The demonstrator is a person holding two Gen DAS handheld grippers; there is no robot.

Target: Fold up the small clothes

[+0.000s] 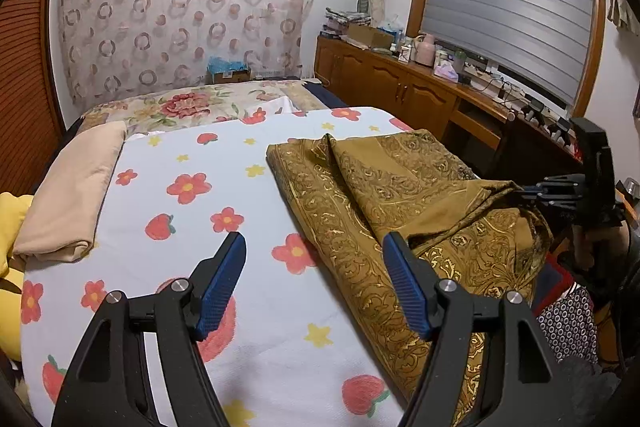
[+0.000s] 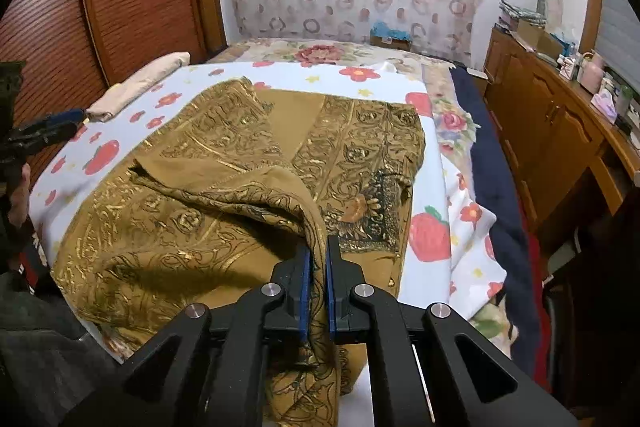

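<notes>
Surroundings: folded beige cloth (image 1: 70,195) at the far-left edge of the strawberry-print sheet (image 1: 248,307), well apart from the work. Wooden cabinet (image 1: 384,83) runs along the sheet's right side, top cluttered (bottles, boxes, too small to identify). Circle-print curtain (image 1: 184,15) behind the sheet's far end. Nothing lies between the tongs and the cloth.

Mustard patterned garment (image 1: 380,187) lies on the right half of the sheet, rumpled, one fold lifted off it at the near-right corner.

Left gripper (image 1: 314,263): jaws spread wide, holding nothing, over the sheet just beside the garment's left edge; right fingertip (image 1: 394,247) overlaps that edge.

Right gripper (image 2: 318,255): clamped on the garment's raised fold, fabric pinched between the blue pads (image 2: 305,291) and trailing below them.
</notes>
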